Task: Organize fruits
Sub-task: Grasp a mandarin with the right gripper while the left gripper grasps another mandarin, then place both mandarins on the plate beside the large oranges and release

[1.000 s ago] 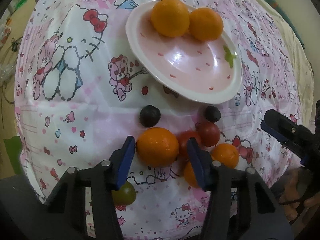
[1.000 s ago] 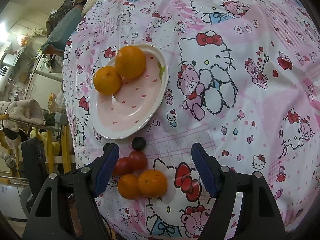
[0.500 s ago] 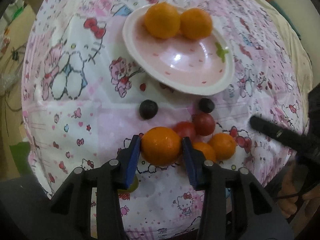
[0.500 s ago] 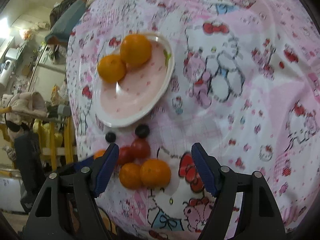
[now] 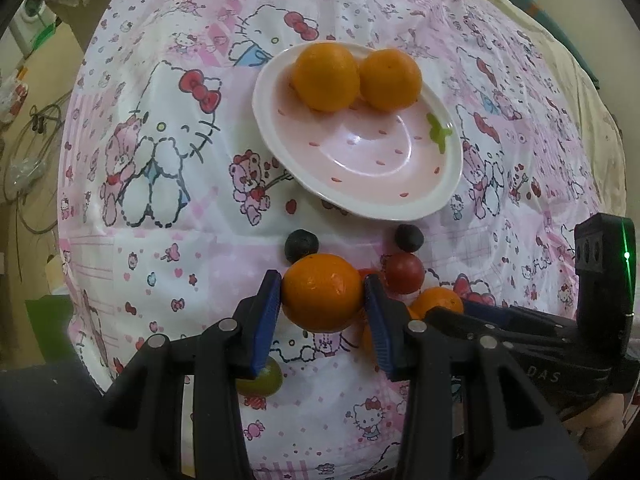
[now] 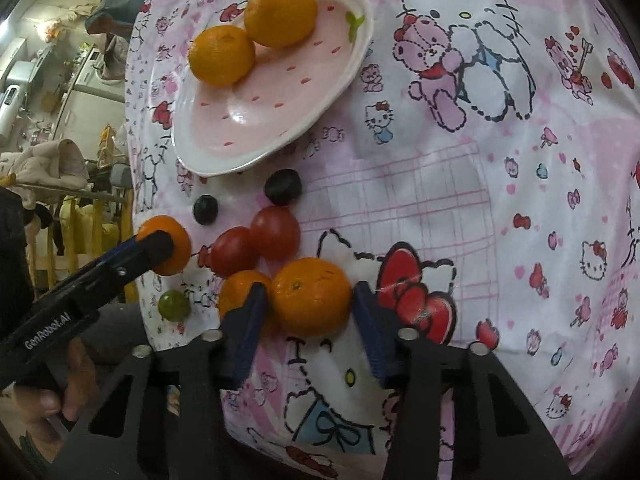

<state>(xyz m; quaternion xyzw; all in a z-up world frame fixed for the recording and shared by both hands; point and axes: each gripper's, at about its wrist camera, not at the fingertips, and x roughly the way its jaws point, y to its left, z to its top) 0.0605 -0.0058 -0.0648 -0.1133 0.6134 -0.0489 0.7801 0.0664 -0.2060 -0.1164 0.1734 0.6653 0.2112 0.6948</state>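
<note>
We held one orange (image 5: 322,291) clamped between the blue pads of our left gripper (image 5: 323,300), both pads pressed against its sides, just in front of the pink plate (image 5: 440,196). Whether it was off the cloth or resting on it we could not tell. In our right gripper (image 6: 312,312) sat a second orange (image 6: 313,297); the pads flanked it closely and appeared to touch it, though the right pad was blurred.

Beside that second orange lay a third (image 6: 236,290), partly hidden behind the right gripper's left pad. Two red tomatoes (image 6: 256,246) sat touching each other just beyond, and two dark round fruits (image 6: 283,186) lay between them and the plate. A green fruit (image 6: 173,305) rested near the table's edge, apart from the cluster and partly under the left gripper in its own view.

The plate carried two more oranges (image 5: 356,76), side by side and touching, at its far rim; the rest of its dotted pink surface showed bare. Everything lay on a table covered with a pink cartoon-cat cloth (image 5: 160,160).
</note>
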